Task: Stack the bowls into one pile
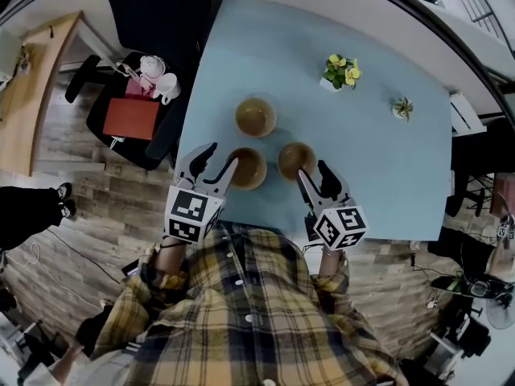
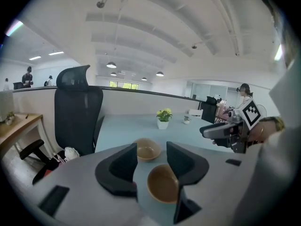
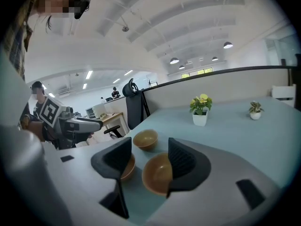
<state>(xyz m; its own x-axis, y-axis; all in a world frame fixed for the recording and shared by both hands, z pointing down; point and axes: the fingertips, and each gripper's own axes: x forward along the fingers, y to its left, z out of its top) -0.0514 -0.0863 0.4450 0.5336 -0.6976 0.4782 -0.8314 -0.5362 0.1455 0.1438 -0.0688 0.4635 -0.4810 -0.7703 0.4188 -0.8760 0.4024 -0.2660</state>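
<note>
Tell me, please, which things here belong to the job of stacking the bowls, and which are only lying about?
Belong to the job:
- far bowl
- left near bowl
- right near bowl
- left gripper and right gripper, both with jaws open

Only lying about:
- yellow flower pot
- small green plant
- office chair beside the table

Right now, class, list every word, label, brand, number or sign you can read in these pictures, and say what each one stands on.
No word, number or brand can be read anywhere.
Left gripper: its cube bears black-and-white square markers, a pattern, no text.
Right gripper: the same kind of markers, no text.
Red flat thing on the chair: no print can be made out.
</note>
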